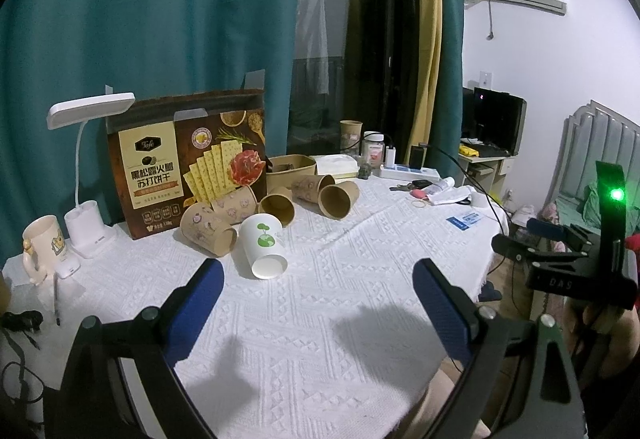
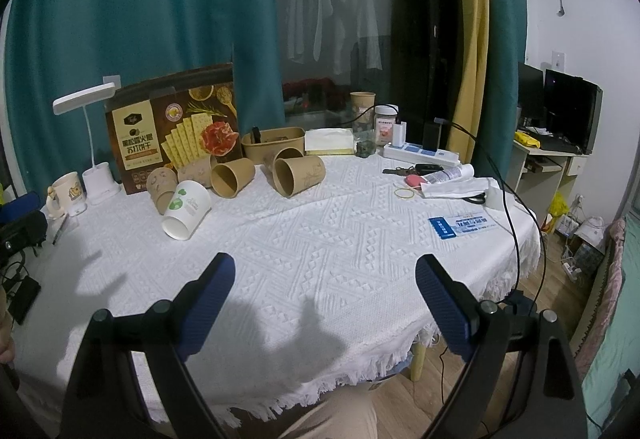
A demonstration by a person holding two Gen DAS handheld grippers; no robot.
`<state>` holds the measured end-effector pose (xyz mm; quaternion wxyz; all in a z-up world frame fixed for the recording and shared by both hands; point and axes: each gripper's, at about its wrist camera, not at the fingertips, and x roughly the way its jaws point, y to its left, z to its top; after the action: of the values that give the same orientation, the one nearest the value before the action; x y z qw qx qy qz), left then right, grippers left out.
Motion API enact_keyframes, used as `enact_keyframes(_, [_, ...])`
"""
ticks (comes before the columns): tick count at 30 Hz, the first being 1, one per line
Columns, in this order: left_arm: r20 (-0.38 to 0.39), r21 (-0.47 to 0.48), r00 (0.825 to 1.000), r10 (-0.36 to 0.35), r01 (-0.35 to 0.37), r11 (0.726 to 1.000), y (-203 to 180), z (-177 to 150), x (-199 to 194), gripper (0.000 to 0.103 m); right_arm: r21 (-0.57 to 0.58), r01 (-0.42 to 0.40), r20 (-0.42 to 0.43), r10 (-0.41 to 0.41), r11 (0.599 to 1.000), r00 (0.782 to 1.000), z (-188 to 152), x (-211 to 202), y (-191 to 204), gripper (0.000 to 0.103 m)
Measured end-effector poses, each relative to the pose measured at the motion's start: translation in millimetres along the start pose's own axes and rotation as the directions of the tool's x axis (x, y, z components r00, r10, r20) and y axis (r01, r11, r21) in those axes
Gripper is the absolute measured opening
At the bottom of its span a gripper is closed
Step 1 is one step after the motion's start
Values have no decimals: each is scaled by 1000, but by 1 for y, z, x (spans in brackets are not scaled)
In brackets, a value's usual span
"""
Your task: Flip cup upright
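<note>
A white paper cup with a green sprout print lies on its side on the white tablecloth, its base toward me; it also shows in the right wrist view. Several brown paper cups lie on their sides behind it, seen too in the right wrist view. My left gripper is open and empty, above the cloth just short of the white cup. My right gripper is open and empty over the table's front middle, well right of the cups. Its body shows at the right of the left wrist view.
A cracker box, a white desk lamp, a mug and a pen stand at the left. A brown tub, tissues, jars, a power strip, keys, a rubber band and a blue card lie at the back and right.
</note>
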<state>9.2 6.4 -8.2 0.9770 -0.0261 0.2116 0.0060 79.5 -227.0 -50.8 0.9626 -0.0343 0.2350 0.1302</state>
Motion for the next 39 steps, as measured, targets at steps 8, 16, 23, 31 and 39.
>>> enact_keyframes(8, [3, -21, 1000, -21, 21, 1000, 1, 1, -4, 96, 0, 1, 1, -1, 1000, 1000, 0, 0, 0, 90])
enact_keyframes(16, [0, -34, 999, -52, 52, 998, 1, 2, 0, 96, 0, -1, 1, 1, 1000, 1000, 0, 1, 0, 90])
enact_keyframes(23, [-92, -22, 995, -49, 47, 999, -3, 1, 34, 103, 21, -15, -10, 15, 1000, 1000, 10, 15, -11, 90])
enact_keyframes(31, [-260, 206, 965, 43, 12, 978, -25, 25, 113, 103, 91, 18, -112, -8, 996, 994, 16, 71, -52, 90])
enact_keyframes(39, [-398, 235, 917, -31, 135, 963, -33, 71, 231, 103, 155, 37, -125, -17, 987, 992, 32, 130, -96, 90])
